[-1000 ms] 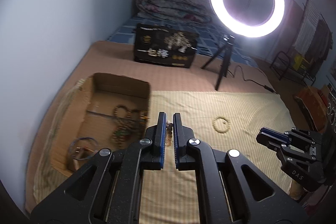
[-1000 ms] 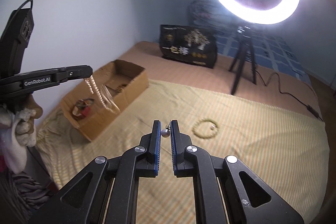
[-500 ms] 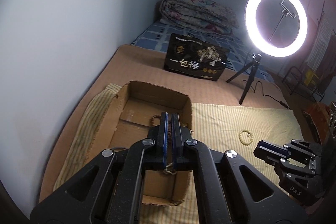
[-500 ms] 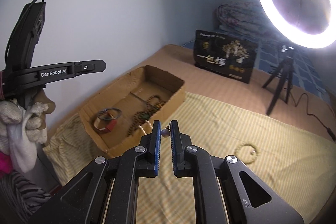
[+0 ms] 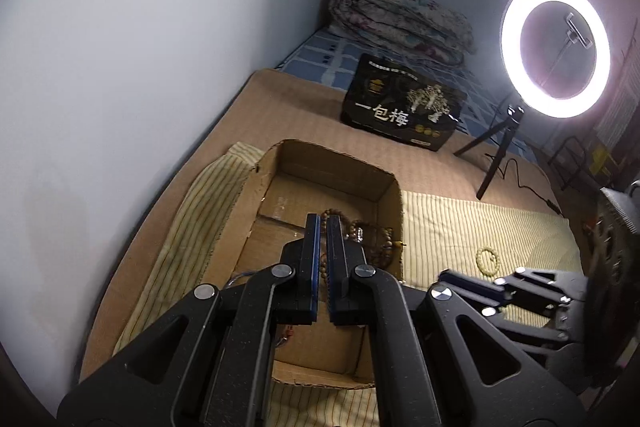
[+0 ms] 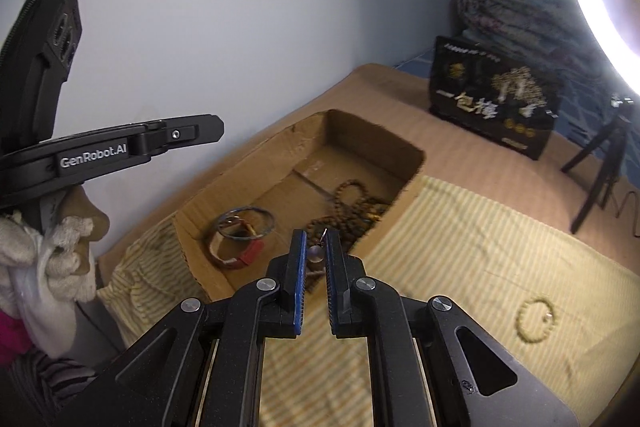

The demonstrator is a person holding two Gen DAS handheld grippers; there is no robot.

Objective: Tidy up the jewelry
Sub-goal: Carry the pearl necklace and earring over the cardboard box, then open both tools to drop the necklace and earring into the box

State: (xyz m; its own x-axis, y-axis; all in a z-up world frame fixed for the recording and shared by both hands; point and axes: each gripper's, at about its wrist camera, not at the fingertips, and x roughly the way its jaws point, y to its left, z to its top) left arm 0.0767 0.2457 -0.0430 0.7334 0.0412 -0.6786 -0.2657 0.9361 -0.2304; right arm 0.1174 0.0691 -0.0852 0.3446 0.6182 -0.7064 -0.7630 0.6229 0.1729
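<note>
An open cardboard box [image 5: 384, 183] [image 6: 248, 167] lies on a striped cloth and holds brown bead strings [image 6: 352, 211] [image 5: 372, 235], a metal ring [image 6: 248, 223] and a bangle with a red part [image 6: 240, 259]. My left gripper [image 5: 323, 223] is above the box with its jaws almost closed; nothing shows between them. It also shows from the side in the right wrist view [image 6: 216, 131]. My right gripper [image 6: 316, 239] is shut on a small pearl earring [image 6: 316, 255] at the box's near edge. A pale bead bracelet [image 6: 536, 319] [image 5: 488, 259] lies on the cloth.
A ring light on a tripod [image 5: 556, 47] and a black printed box [image 5: 400, 111] stand behind. A folded quilt [image 5: 396, 19] lies at the back. The wall runs close along the left side.
Both grippers moved left towards the box. The bead string that hung from the left gripper a second ago is no longer seen in it. The right gripper now reaches the box edge with the earring.
</note>
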